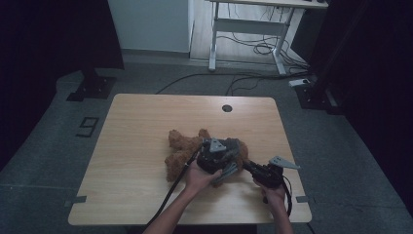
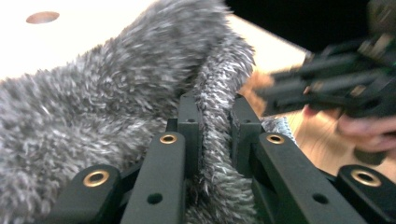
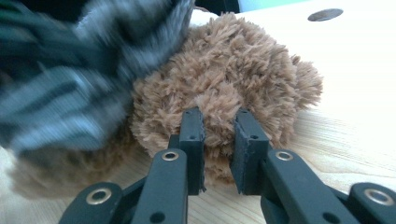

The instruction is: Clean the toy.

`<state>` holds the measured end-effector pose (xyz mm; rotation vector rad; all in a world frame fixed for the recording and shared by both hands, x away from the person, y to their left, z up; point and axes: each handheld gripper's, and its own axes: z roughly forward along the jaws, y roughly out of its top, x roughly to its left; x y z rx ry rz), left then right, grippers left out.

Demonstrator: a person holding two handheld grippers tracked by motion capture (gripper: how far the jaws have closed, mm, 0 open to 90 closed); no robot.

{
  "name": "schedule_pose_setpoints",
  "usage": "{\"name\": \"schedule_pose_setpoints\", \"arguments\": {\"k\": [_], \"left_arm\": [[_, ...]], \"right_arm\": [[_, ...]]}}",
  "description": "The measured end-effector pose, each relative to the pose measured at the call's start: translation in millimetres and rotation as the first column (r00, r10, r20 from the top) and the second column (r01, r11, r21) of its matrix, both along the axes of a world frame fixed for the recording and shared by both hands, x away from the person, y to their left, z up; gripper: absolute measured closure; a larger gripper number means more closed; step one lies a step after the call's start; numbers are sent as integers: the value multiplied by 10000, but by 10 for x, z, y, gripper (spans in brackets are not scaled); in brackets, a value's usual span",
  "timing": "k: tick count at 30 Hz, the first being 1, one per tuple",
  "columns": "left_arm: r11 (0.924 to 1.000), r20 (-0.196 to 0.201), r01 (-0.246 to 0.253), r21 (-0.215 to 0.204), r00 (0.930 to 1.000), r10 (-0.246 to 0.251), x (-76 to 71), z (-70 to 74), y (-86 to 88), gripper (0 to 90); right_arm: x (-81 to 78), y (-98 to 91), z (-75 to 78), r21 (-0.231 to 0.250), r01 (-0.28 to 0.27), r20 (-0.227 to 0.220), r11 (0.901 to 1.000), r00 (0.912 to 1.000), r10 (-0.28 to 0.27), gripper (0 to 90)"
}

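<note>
A brown plush bear point(image 1: 180, 151) lies on the wooden table point(image 1: 136, 126), partly covered at its right by a grey furry garment point(image 1: 237, 146). My left gripper point(image 1: 229, 155) sits over the bear, shut on a fold of that grey fur point(image 2: 116, 93), which fills the gap between its fingers point(image 2: 190, 121). My right gripper point(image 1: 247, 166) comes in low from the right. It is shut on a tuft of the bear's brown plush point(image 3: 233, 70), pinched just above the tabletop. A ribbed grey band point(image 3: 56, 116) of the garment hangs blurred at the left of the right gripper view.
A round cable hole point(image 1: 227, 108) sits near the table's far edge. A desk frame point(image 1: 248, 29) and loose cables point(image 1: 253, 78) are on the floor beyond. The table's near edge is close under both forearms.
</note>
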<state>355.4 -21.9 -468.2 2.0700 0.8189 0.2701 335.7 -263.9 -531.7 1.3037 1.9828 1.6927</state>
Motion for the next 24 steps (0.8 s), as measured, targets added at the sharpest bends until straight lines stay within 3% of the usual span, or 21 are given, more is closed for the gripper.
{"name": "schedule_pose_setpoints", "arguments": {"k": [5, 18, 21, 24], "left_arm": [[9999, -165, 76, -155, 9998, -78, -39, -85, 19, 781], [9935, -691, 765, 849, 9951, -707, -208, -398, 103, 780], [9934, -652, 775, 849, 9953, -721, -232, -383, 113, 779], [9958, -589, 774, 484, 9955, -745, -234, -288, 157, 780]], "right_arm": [[-3, -5, -11, -10, 28, -26, 10000, 10000, -28, 764], [-1, -4, -25, -85, 101, -106, 9999, 9999, -102, 765], [-2, -5, -29, -67, 75, -77, 9999, 9999, -76, 766], [-3, -12, -32, -7, 89, -54, 10000, 9999, -89, 764]]}}
